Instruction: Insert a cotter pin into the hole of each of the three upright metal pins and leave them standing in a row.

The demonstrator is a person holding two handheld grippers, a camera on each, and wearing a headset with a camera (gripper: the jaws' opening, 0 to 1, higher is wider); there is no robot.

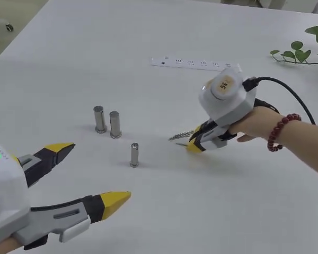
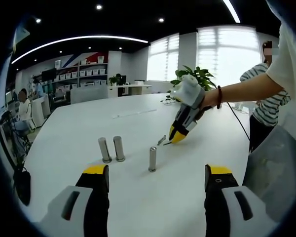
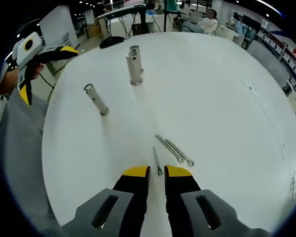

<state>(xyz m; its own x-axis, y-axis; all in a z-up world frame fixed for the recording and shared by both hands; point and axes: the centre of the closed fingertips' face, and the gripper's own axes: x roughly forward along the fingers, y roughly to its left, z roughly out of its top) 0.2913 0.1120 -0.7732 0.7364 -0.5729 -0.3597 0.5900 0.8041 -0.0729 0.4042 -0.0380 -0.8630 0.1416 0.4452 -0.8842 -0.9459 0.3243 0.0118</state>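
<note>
Right gripper (image 3: 156, 174) barely parted over a cotter pin (image 3: 157, 160), left gripper (image 2: 157, 170) spread wide; light, thin, slippery, probably best nipped near its head.

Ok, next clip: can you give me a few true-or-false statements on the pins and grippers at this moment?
1. All three metal pins stand upright on the table. True.
2. The left gripper holds a cotter pin. False: its jaws are wide apart and empty.
3. Three cotter pins lie loose just ahead of the right gripper. True.
4. One metal pin already has a cotter pin through it. False: all three cotter pins lie on the table.
</note>
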